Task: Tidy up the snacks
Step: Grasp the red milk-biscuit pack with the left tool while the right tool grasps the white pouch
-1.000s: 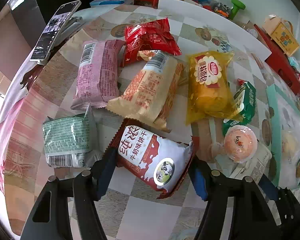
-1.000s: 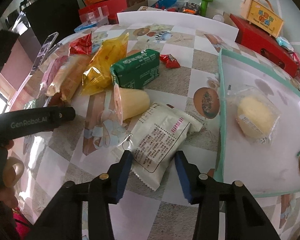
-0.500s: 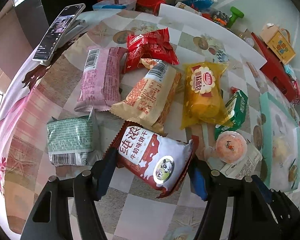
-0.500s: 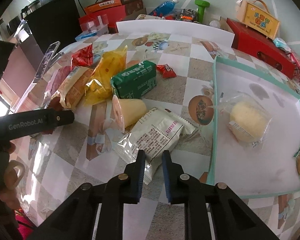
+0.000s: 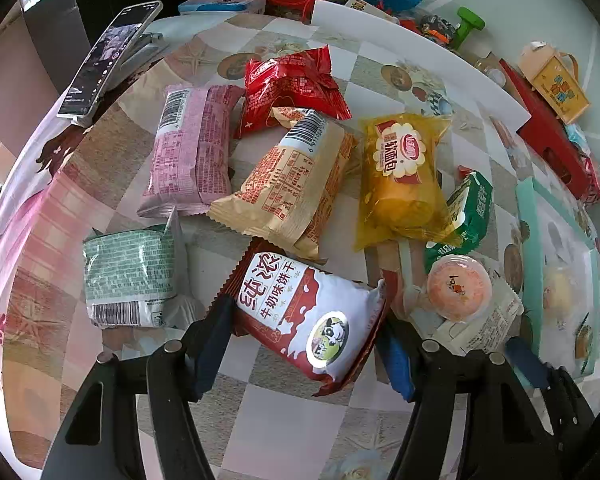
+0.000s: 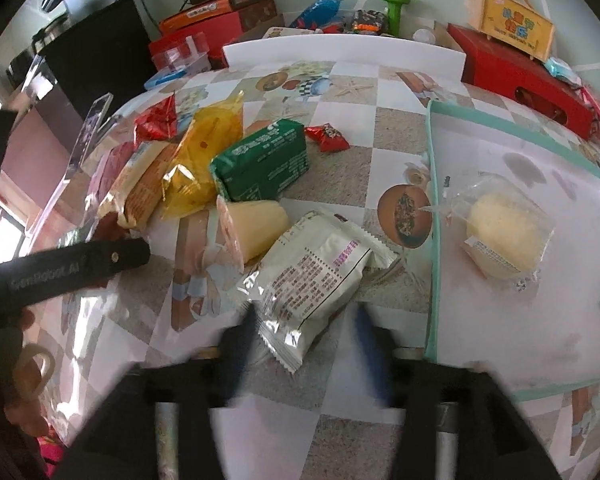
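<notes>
While 2 wrapped items lie in the tray (image 6: 432, 152) to its right, the right gripper (image 6: 304, 344), jaws just reopened, straddles the white packet (image 6: 316, 276) ungripped. Left gripper (image 5: 304, 356) clamps the milk biscuit packet (image 5: 308, 312); about 9 snacks remain outside.

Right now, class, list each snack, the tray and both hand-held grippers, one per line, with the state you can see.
Red-and-white biscuit pack: sealed, flat, between the left hand-held gripper's fingers; contact unclear.
White packet: sealed, flat, near end between the right hand-held gripper's open, just-opened fingers.
Jelly cup: sealed, on its side.
Green pack: sealed, flat.
Yellow bag: sealed, flat.
Tray: holds a wrapped cake.
</notes>
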Available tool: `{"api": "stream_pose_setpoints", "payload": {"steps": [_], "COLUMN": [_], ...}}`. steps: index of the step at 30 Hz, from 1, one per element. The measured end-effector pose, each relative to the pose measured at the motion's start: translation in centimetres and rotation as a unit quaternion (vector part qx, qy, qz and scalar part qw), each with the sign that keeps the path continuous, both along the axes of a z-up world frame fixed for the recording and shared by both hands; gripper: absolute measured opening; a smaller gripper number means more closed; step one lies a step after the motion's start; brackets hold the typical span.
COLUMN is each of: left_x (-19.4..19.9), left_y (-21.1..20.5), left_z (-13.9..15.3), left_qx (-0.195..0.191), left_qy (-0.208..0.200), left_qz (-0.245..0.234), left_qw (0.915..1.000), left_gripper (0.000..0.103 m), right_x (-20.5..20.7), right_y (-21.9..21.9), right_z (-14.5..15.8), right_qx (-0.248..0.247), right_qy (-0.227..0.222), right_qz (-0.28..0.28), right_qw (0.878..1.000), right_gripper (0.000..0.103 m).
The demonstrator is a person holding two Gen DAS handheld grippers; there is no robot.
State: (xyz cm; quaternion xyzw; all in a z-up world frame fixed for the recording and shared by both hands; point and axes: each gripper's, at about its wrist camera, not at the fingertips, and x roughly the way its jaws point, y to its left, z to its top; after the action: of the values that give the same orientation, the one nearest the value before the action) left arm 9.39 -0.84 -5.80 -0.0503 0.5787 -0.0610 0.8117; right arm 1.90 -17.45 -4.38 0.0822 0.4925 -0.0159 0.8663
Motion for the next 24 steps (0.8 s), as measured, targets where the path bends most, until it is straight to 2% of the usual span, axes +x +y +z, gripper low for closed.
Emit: {"api": "stream_pose_setpoints", "payload": {"steps": [13, 18, 20, 24], "left_x": [-0.1, -0.1, -0.1, 0.0], "left_y": [0.9, 0.9, 0.9, 0.7], "left_z": [0.3, 0.3, 0.3, 0.2], "left_qx": [-0.02, -0.023, -0.023, -0.024], "left_qy": [0.005, 0.006, 0.007, 0.008], "left_qz": [0.004, 0.002, 0.001, 0.001], "left_qw": [0.9998, 0.9997, 0.9997, 0.9997], "left_gripper": [0.069, 0.069, 0.069, 0.069], "right_x": [2.5, 3.4, 3.8, 4.2], "right_y": [-0.2, 0.4, 0.7, 1.0], "right_z": [-0.7, -1.2, -1.4, -1.6], "right_qx": [-0.032, -0.053, -0.066, -0.079], "right_qy": [-0.012, -0.009, -0.01, -0.009], "right_qz": [-0.028, -0.024, -0.022, -0.021], "right_qw": [0.999, 0.998, 0.998, 0.997], "right_gripper": [0.068, 0.075, 0.081, 0.084]}}
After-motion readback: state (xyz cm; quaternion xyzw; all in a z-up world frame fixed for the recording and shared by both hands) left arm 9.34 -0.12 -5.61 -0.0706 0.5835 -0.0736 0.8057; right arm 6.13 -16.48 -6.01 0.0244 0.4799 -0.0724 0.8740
